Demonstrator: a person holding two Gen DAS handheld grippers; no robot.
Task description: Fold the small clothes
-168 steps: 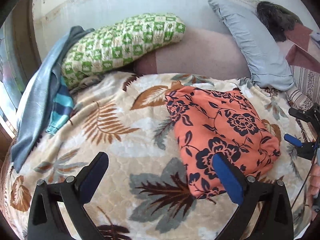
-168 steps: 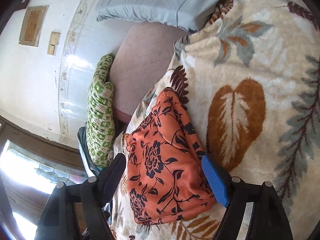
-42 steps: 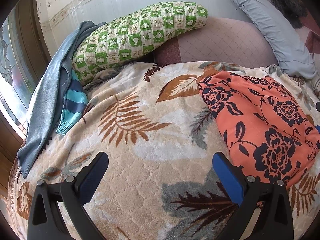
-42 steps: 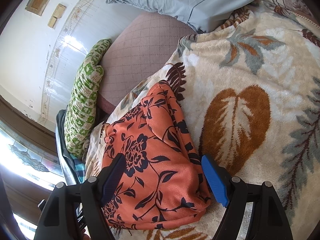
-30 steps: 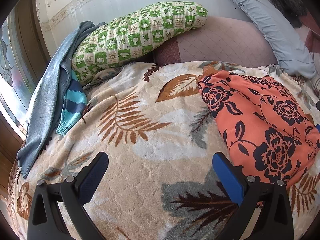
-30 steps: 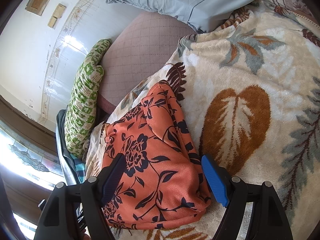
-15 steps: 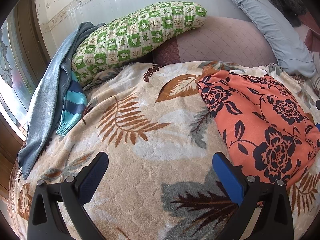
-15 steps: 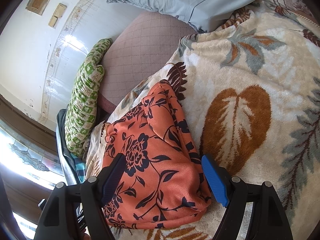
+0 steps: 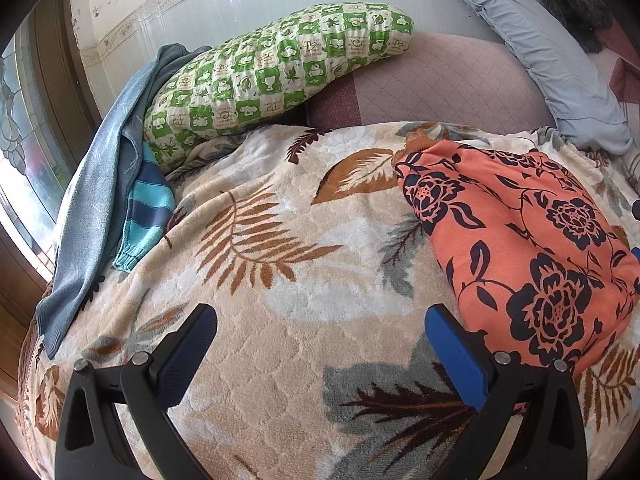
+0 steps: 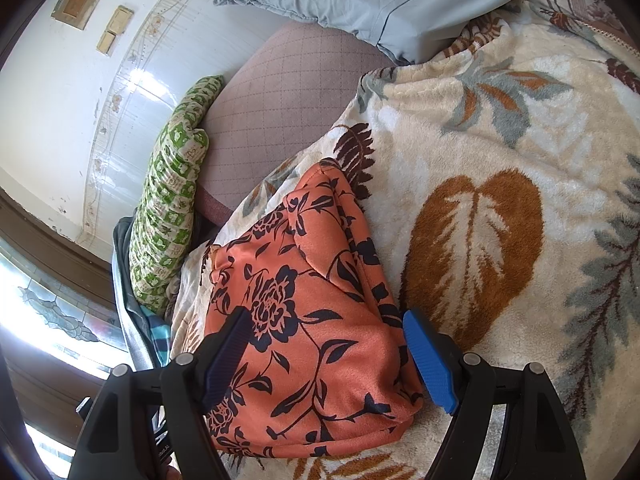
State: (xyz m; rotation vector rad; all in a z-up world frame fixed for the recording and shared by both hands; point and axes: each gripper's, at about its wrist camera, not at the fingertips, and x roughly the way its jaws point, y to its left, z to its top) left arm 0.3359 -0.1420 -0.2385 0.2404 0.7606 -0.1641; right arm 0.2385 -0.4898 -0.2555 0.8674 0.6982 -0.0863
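An orange garment with dark flowers [image 9: 520, 240] lies folded into a compact shape on the leaf-patterned blanket [image 9: 280, 288]. It also shows in the right wrist view [image 10: 312, 320]. My left gripper [image 9: 320, 340] is open and empty, over bare blanket to the left of the garment. My right gripper [image 10: 326, 340] is open, its fingers spread just above the garment's near end; whether they touch the cloth I cannot tell.
A green checked pillow [image 9: 272, 64], a grey-blue cloth [image 9: 96, 184] and a striped teal sleeve [image 9: 146, 216] lie at the back left. A grey pillow [image 9: 548, 52] and pink quilted mattress [image 9: 440, 80] lie behind. A wall and window bound the left.
Since 5.6 s ago my left gripper has moved left, off the garment. In the last second nothing has visibly moved.
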